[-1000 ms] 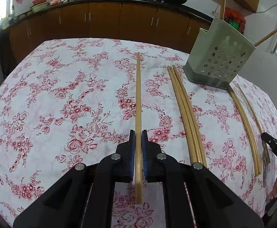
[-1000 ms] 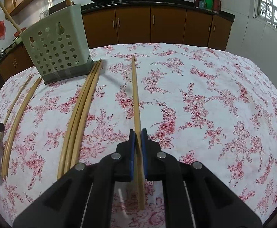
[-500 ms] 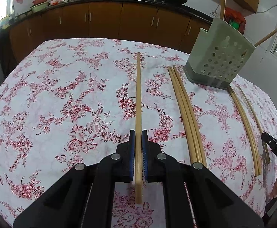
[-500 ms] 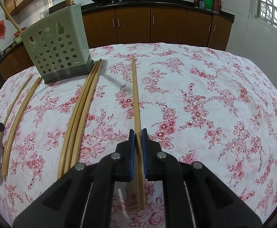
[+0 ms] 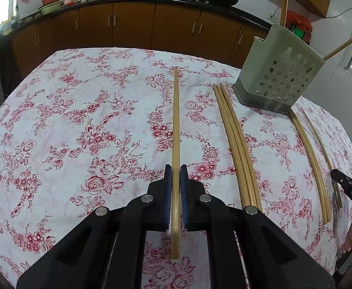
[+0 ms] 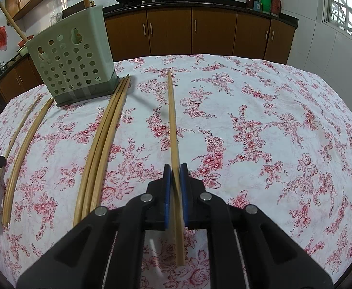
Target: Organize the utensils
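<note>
**Both tools holding a chopstick, holder not yet reached**

My left tool (image 5: 175,175) is clenched on a single bamboo chopstick (image 5: 175,130), its blue pads (image 5: 168,190) pressing it from both sides. The stick runs straight ahead along the fingers, with its rear end poking out behind the grip. My right tool (image 6: 175,174) is likewise clamped on another chopstick (image 6: 172,120), but this one sits a little skewed between the pads, its tail drifting to the right.

Beyond the tips lies the floral tablecloth (image 5: 79,120) covering the table. A bundle of three chopsticks (image 6: 103,144) lies on the cloth between my two tools, and a further pair (image 5: 311,159) with one loose stick (image 5: 320,139) beside it lies farther out on the left view's right side. The green perforated utensil holder (image 6: 72,57) stands at the far end of the bundle, already with sticks leaning out of its top.

I judge the step in hand is carrying these held sticks to the holder. To do it well, I would tip each stick towards upright before reaching the rim, aim the leading end inside the opening, and let go only once it is well inside. The skewed right stick needs the gentler handling, since it may swivel in the pads. I would also approach one tool at a time, so the two long sticks do not cross over the holder.
</note>
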Demonstrator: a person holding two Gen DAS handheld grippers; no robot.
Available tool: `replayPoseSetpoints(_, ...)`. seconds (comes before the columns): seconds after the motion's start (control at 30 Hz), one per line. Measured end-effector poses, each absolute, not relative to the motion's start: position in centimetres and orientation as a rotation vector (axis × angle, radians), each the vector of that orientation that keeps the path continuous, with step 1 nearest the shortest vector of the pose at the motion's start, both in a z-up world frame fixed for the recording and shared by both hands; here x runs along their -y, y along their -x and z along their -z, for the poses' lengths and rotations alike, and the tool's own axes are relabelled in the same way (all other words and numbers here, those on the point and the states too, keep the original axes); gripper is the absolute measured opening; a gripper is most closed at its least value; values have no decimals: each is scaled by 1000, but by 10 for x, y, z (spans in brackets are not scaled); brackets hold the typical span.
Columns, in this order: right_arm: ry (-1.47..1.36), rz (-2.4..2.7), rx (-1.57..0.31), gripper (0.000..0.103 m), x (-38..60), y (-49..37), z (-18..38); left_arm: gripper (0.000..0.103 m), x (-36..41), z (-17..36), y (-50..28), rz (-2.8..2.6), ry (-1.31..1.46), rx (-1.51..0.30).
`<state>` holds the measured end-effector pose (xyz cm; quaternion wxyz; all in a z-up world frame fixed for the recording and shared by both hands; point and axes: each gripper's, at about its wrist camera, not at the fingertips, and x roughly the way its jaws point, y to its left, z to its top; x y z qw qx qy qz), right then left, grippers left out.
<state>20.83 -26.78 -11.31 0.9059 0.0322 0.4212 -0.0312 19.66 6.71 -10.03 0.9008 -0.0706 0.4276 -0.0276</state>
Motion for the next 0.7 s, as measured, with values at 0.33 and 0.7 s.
replayPoseSetpoints(0.33,-67,64,-870,11,268,-208,113,9,-67,101,-197,55,143,-884)
replayPoseSetpoints(0.7,-67,63,-870,13,269,-209,114,9,-67,101,-197,56,143,-884)
